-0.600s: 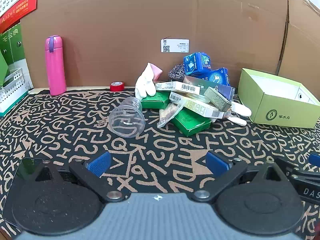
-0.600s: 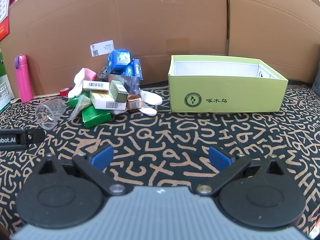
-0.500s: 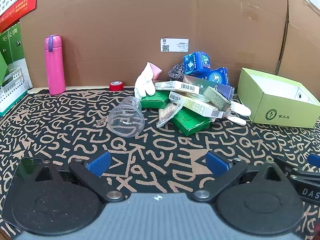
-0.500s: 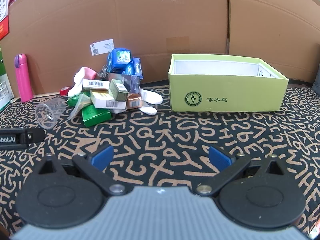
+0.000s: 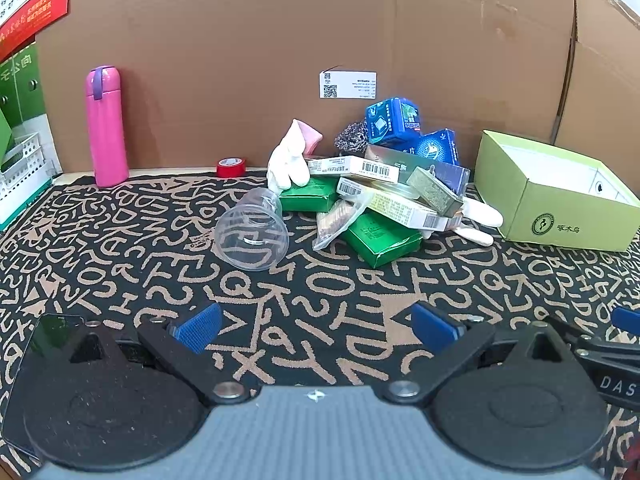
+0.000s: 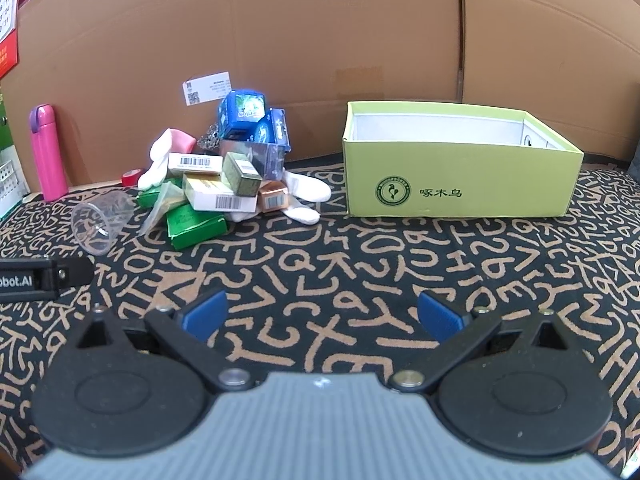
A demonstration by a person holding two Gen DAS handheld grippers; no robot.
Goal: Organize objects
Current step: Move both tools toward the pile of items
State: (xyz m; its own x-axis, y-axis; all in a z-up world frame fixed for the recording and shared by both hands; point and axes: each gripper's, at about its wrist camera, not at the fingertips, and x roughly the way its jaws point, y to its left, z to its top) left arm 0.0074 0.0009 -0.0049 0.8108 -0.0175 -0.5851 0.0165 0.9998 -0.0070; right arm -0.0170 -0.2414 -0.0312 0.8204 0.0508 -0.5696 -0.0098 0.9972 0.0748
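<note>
A pile of small boxes [image 5: 384, 196] with white gloves [image 5: 286, 164] and blue packs [image 5: 394, 120] lies on the patterned mat by the cardboard wall; it also shows in the right wrist view [image 6: 218, 184]. A clear plastic cup [image 5: 252, 236] lies on its side left of the pile. An open green shoebox [image 6: 460, 164] stands to the right, its inside looking empty. My left gripper [image 5: 316, 326] is open and empty, well short of the cup. My right gripper [image 6: 322, 316] is open and empty, short of the shoebox.
A pink bottle [image 5: 105, 126] and a red tape roll [image 5: 231, 167] stand by the back wall. A white basket [image 5: 18, 170] is at the far left. A dark phone [image 5: 44, 344] lies under my left gripper. Cardboard walls enclose the mat.
</note>
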